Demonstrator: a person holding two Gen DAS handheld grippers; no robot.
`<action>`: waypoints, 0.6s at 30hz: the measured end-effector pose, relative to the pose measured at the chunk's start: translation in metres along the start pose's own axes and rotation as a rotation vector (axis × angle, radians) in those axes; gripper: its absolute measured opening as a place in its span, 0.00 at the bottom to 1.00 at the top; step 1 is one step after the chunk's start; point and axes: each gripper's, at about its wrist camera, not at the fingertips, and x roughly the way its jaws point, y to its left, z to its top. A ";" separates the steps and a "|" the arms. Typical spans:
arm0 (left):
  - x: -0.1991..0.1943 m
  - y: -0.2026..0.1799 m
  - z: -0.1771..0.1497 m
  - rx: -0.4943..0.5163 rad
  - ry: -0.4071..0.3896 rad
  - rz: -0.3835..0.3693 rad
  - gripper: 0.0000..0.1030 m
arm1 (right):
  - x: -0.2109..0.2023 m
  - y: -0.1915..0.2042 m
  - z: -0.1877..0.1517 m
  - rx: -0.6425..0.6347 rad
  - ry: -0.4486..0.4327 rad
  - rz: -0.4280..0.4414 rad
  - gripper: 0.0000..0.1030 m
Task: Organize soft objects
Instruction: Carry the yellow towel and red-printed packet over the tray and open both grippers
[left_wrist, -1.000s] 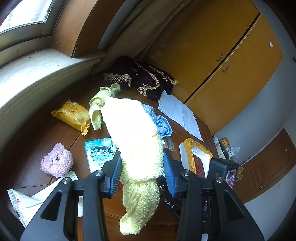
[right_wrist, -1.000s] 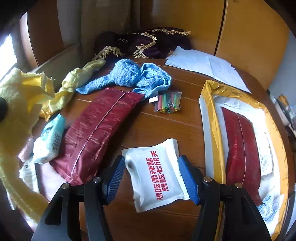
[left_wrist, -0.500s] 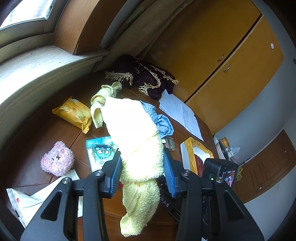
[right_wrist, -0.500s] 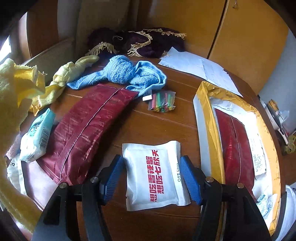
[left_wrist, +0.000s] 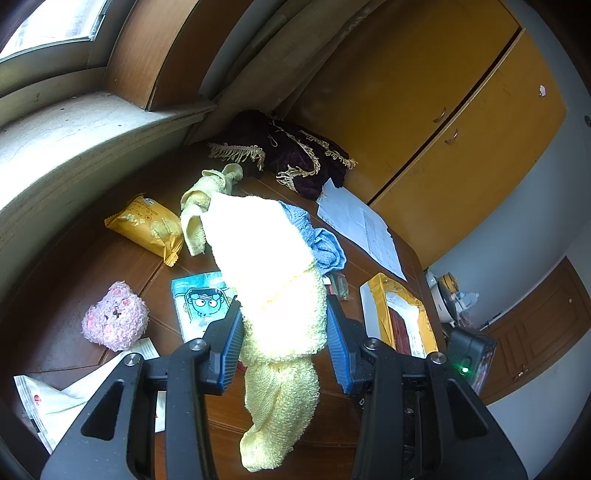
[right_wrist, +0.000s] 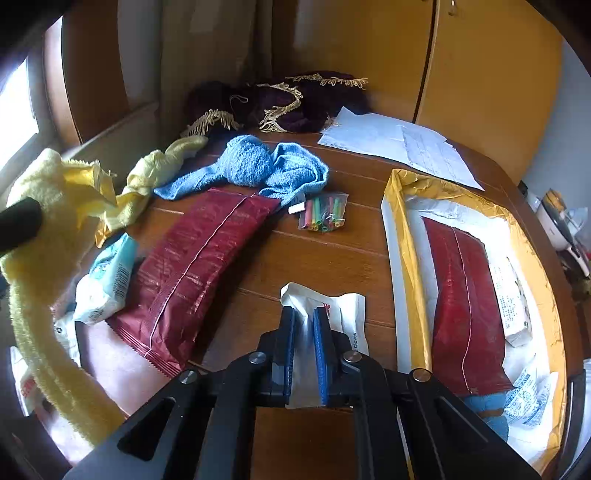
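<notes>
Desk (right_wrist: 332, 258): brown wood, crowded.
On it: blue towel (right_wrist: 258, 166), maroon packet (right_wrist: 199, 266), bag of coloured tubes (right_wrist: 324, 216), papers (right_wrist: 402, 147), pink plush (left_wrist: 115, 321), yellow snack bag (left_wrist: 147, 229).

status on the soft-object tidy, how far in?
Early. Looks done: one red pouch lies in the yellow-rimmed tray. In hand: left gripper holds the yellow towel; right gripper pinches the white packet. Left on the table: blue towel, pink plush, second yellow cloth.
</notes>
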 end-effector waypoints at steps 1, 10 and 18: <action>0.000 -0.001 0.000 0.001 0.000 0.000 0.38 | -0.005 -0.006 0.000 0.021 -0.014 0.033 0.09; -0.001 -0.023 0.001 0.021 0.022 -0.075 0.38 | -0.068 -0.060 -0.001 0.158 -0.148 0.185 0.08; 0.004 -0.092 0.005 0.123 0.064 -0.218 0.38 | -0.086 -0.100 0.006 0.235 -0.192 0.129 0.08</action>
